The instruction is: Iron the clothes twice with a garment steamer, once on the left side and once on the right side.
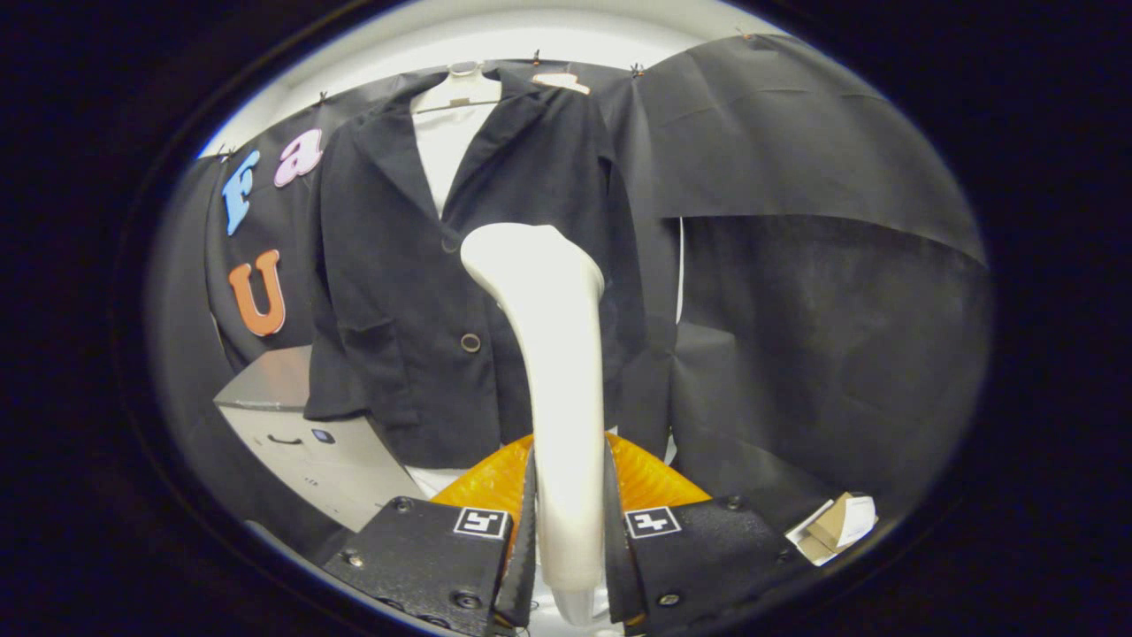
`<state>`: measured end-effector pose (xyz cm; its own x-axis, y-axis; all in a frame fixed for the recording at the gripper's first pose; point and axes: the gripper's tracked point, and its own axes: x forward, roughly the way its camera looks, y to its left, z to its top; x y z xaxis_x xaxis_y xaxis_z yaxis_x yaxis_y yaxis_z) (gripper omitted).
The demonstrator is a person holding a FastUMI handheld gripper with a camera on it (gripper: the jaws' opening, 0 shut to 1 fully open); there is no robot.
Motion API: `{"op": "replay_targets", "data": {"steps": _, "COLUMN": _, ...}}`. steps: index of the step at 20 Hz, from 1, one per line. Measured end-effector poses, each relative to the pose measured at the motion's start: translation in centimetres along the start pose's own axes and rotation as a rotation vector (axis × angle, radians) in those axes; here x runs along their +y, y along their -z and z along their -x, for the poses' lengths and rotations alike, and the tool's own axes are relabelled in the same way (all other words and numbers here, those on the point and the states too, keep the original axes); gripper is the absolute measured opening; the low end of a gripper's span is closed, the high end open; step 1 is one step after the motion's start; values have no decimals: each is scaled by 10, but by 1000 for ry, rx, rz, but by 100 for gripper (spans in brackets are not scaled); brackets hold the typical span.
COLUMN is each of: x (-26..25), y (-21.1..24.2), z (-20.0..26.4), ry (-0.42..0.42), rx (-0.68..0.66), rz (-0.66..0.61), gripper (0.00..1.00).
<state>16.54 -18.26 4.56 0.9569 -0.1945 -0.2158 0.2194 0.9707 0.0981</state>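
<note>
Between the black tongs (pixel 569 540), clamped on both sides, white plastic garment steamer (pixel 553 354), head raised before black buttoned jacket (pixel 424 292) hanging over white shirt (pixel 447 146), grey cabinet (pixel 305 433) just beside.

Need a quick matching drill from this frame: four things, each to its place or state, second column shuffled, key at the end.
1. garment steamer
2. black jacket
3. grey cabinet
4. cardboard scrap

a. lies beside the right finger
b. stands below the jacket's sleeve
c. held upright between the gripper fingers
d. hangs on a hanger beyond the steamer

Pairs: 1-c, 2-d, 3-b, 4-a
</note>
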Motion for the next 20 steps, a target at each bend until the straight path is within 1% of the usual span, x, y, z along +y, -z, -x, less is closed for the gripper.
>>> {"op": "replay_targets", "data": {"steps": 8, "x": 8, "y": -90, "z": -25, "ry": -32, "rx": -84, "rz": 7, "gripper": 35}}
{"op": "replay_targets", "data": {"steps": 12, "x": 15, "y": -123, "z": -44, "ry": -27, "rx": -110, "rz": 22, "gripper": 35}}
{"op": "replay_targets", "data": {"steps": 16, "x": 24, "y": -138, "z": -58, "ry": -3, "rx": -126, "rz": 55, "gripper": 35}}
{"op": "replay_targets", "data": {"steps": 20, "x": 35, "y": -130, "z": -67, "ry": 14, "rx": -110, "rz": 92, "gripper": 35}}
